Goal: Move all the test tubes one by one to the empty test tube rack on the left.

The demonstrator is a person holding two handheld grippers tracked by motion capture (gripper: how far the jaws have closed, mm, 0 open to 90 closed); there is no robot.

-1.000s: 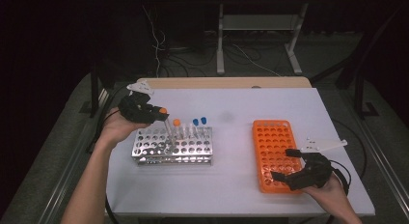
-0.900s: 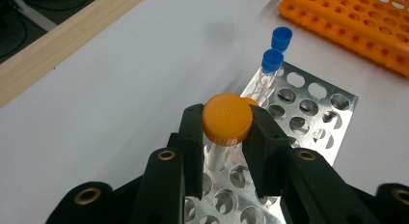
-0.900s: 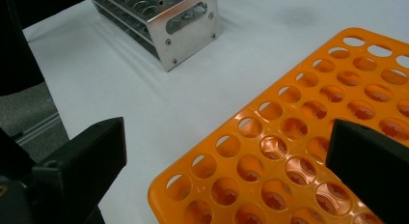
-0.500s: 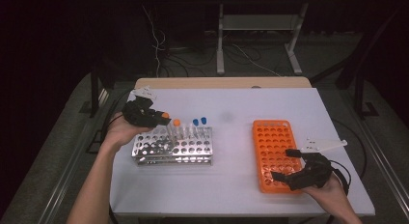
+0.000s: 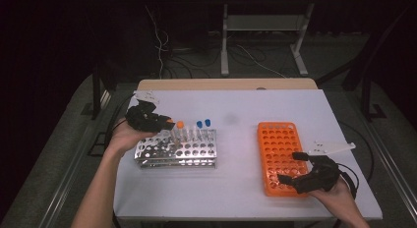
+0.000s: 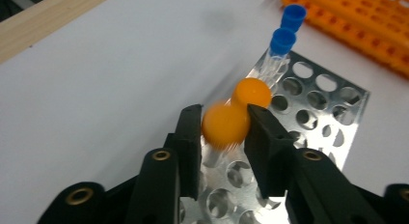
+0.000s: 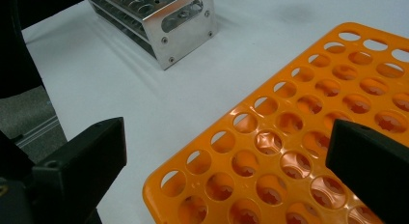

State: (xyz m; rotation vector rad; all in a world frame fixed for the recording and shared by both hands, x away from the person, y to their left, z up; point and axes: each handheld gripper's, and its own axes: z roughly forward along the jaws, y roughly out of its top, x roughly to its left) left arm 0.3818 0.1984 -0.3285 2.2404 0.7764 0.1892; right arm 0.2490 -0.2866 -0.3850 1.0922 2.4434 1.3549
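Left tool (image 6: 224, 125) is easing its jaws around an orange-capped tube (image 6: 225, 126) in the metal rack (image 6: 308, 118); right tool (image 7: 226, 156), jaws wide and holding nothing, is steadying the orange rack (image 7: 308, 137).

metal rack (image 5: 177, 150): shiny; orange rack (image 7: 308, 137): glossy plastic; table (image 5: 236, 188): matt

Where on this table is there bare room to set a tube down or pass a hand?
Widest bare strip: between the metal rack and the orange rack. The table is also bare behind both racks, and along its near edge. Crowded: the metal rack's back row, where the left gripper flanks an orange-capped tube beside other tubes.
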